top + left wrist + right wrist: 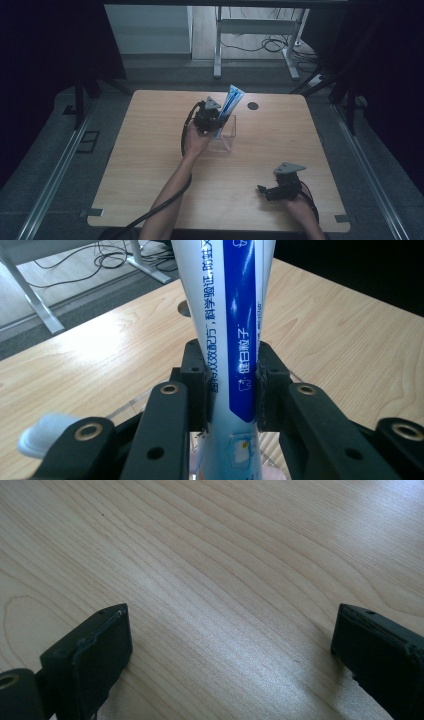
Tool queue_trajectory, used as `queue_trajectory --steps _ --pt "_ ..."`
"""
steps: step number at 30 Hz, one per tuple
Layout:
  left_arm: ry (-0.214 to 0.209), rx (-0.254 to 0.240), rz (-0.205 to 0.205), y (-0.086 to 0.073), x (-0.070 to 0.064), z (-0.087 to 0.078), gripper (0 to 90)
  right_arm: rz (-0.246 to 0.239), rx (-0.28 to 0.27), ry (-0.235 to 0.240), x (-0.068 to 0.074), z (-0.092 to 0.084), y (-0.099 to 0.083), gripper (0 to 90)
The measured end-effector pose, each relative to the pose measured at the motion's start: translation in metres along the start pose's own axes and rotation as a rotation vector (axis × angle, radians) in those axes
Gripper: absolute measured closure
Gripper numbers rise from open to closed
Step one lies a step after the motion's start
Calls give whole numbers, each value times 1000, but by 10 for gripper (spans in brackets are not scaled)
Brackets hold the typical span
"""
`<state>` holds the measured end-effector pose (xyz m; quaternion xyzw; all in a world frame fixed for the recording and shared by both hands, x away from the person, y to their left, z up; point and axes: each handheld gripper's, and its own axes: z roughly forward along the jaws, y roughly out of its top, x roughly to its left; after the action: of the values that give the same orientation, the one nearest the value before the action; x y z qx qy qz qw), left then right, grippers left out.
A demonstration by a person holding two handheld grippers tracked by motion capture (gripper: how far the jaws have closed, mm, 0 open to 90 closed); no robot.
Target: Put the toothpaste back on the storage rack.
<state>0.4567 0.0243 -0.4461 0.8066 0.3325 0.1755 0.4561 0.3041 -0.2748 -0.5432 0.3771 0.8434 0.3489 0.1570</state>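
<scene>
Left gripper (214, 118) sits over the middle of the table (150, 150), toward the far edge. Its jaws are closed on a toothpaste tube (229, 106), white with a blue band and printed text. In the left gripper view (232, 390) the pads (199, 390) press both sides of the toothpaste tube (235, 340), which runs up between them and out of the top of the view. From the high view the tube is tilted, upper end leaning toward the far edge, lower end inside a clear plastic box (225, 137) standing just beside the gripper. Whether the tube touches the box floor cannot be told.

A white cap-like object (37, 437) shows at lower left in the left gripper view, partly hidden behind the gripper body; blurred, identity not clear.

Right gripper (265, 190) lies near the near right corner of the table, held low by the right hand (299, 204), well apart from the box. In the right gripper view (230, 645) its jaws stand wide, with bare wood grain between them and nothing held.

A round dark hole (253, 105) is set in the table near the far edge, just right of the tube's upper end. Beyond the far edge, desk legs (218, 50) and loose cables (272, 45) lie on the floor.
</scene>
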Motion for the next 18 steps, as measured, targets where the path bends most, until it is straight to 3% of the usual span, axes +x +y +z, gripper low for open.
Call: queue_trajectory --steps 11,18 --pt "7 37 12 -6 -4 6 711 0 0 0 0 0 0 28" --pt "15 79 51 -9 -9 10 703 0 0 0 0 0 0 28"
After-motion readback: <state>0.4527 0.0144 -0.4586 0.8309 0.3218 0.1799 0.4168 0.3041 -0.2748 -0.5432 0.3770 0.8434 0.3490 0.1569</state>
